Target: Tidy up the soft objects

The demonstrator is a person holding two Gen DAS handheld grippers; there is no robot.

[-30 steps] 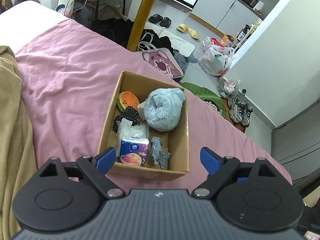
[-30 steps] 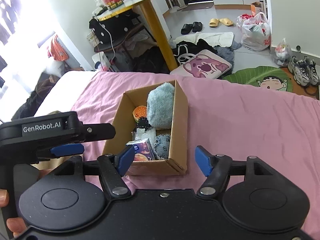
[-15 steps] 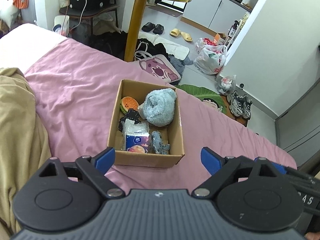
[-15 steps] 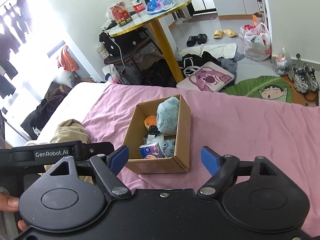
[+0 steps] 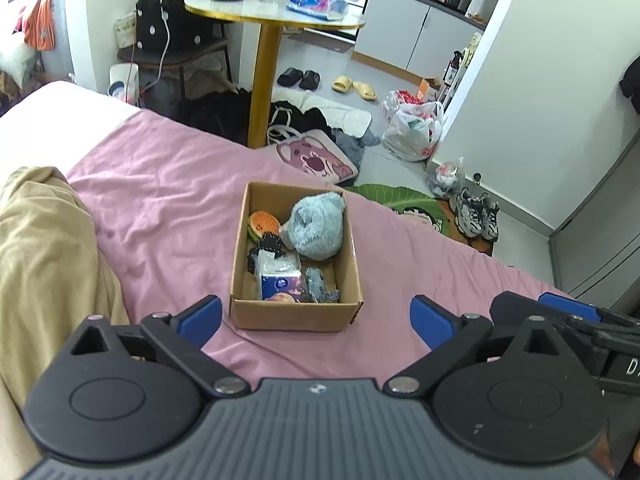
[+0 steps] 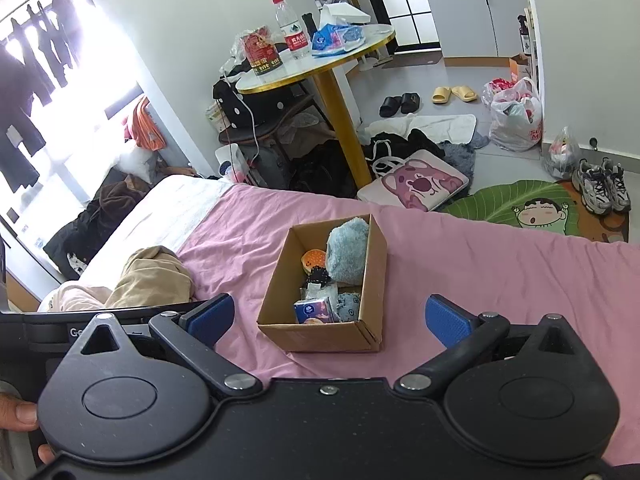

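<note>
on the far left of the bed, a tan blanket (image 5: 44, 248) is lying bunched on the pink sheet (image 5: 160, 200). the left gripper (image 5: 316, 320) is hovering over the sheet with its blue pads spread wide and gripping nothing. just ahead, the cardboard box (image 5: 296, 314) is sitting upright on the sheet, and it is holding the soft things: a burger toy (image 5: 263, 224) at the far left corner, a fluffy grey-blue plush (image 5: 318, 228) beside it, a tissue pack (image 5: 280, 280) near the front wall. further right, the right gripper (image 6: 330, 320) is hanging above the sheet too, gaping wide with nothing between its pads.
</note>
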